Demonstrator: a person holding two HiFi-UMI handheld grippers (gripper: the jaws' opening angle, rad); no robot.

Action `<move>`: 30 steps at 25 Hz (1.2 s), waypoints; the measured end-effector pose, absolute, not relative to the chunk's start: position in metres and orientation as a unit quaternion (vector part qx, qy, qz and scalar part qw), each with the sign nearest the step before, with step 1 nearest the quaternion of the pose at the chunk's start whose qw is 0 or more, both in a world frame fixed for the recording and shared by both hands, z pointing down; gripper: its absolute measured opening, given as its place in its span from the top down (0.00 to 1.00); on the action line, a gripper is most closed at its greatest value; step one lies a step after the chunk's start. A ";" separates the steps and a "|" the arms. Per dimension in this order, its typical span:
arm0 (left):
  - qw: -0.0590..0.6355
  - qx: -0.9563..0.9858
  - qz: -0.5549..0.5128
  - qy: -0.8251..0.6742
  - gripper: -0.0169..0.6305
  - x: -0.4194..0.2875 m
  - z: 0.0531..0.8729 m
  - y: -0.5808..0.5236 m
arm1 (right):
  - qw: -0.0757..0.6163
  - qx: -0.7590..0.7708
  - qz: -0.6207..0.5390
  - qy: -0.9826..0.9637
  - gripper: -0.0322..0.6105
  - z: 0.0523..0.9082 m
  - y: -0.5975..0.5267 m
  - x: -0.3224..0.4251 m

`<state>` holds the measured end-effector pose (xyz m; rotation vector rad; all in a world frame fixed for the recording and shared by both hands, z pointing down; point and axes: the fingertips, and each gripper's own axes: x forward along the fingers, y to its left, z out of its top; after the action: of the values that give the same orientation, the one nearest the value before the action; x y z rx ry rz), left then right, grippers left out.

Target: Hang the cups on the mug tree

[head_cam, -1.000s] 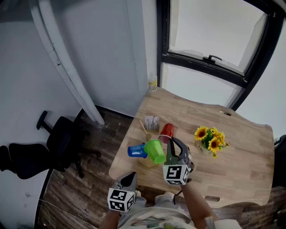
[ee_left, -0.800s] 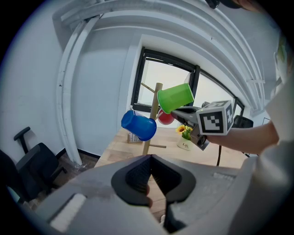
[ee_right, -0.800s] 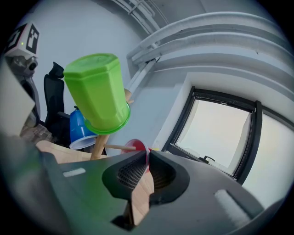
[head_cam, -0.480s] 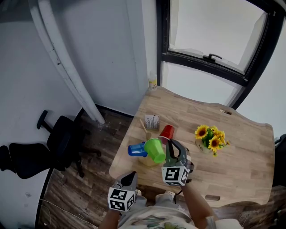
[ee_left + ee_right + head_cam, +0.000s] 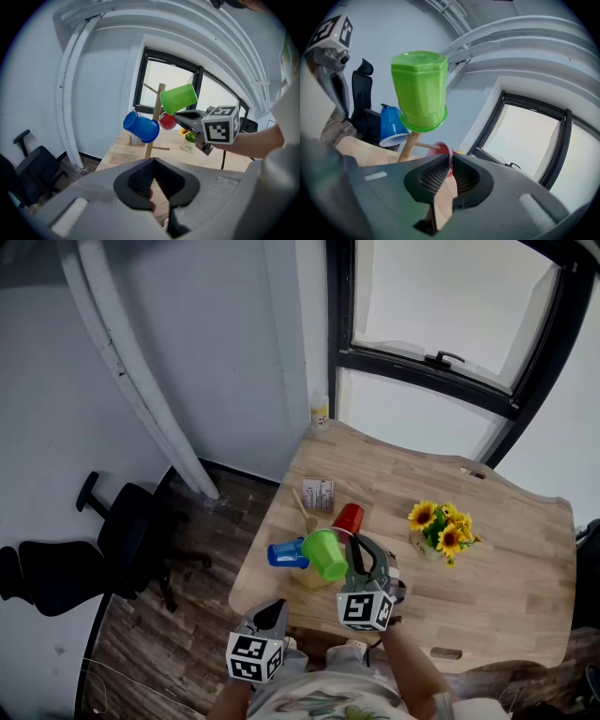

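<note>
A wooden mug tree [image 5: 157, 105] stands near the left edge of the table [image 5: 487, 587]. Three cups hang on it: a blue cup [image 5: 285, 554] on the left, a green cup [image 5: 325, 555] toward me, and a red cup [image 5: 348, 517] on the far side. My right gripper [image 5: 359, 542] reaches in beside the green cup. Its jaws are nearly together, pinching the edge of the red cup [image 5: 442, 151]. My left gripper [image 5: 273, 608] hangs low off the table's near edge, shut and empty [image 5: 153, 161]. The green cup hides the tree's base in the head view.
A small pot of sunflowers [image 5: 439, 534] stands right of the tree. A printed card box [image 5: 319, 495] sits behind it. A yellow bottle [image 5: 321, 414] rests by the window. A black office chair [image 5: 127, 540] is on the floor at the left.
My right gripper has drawn back slightly toward me. The red cup and the other cups have barely shifted. The left gripper has stayed still.
</note>
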<state>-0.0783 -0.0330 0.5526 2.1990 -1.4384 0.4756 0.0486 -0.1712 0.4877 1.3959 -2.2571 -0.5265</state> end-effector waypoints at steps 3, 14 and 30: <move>0.233 0.801 0.173 -0.524 0.97 -0.077 0.553 -0.033 | 0.218 0.501 -0.193 -0.815 0.90 0.488 -0.170 0.048; 0.234 0.802 0.171 -0.521 0.97 -0.078 0.555 -0.034 | 0.223 0.493 -0.198 -0.817 0.90 0.493 -0.162 0.041; 0.237 0.804 0.168 -0.518 0.97 -0.081 0.556 -0.032 | 0.232 0.481 -0.197 -0.823 0.90 0.501 -0.152 0.032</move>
<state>-0.0810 -0.0325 0.5555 2.2044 -1.4204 0.4602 0.0320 -0.1521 0.5006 1.3209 -2.2609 -0.5406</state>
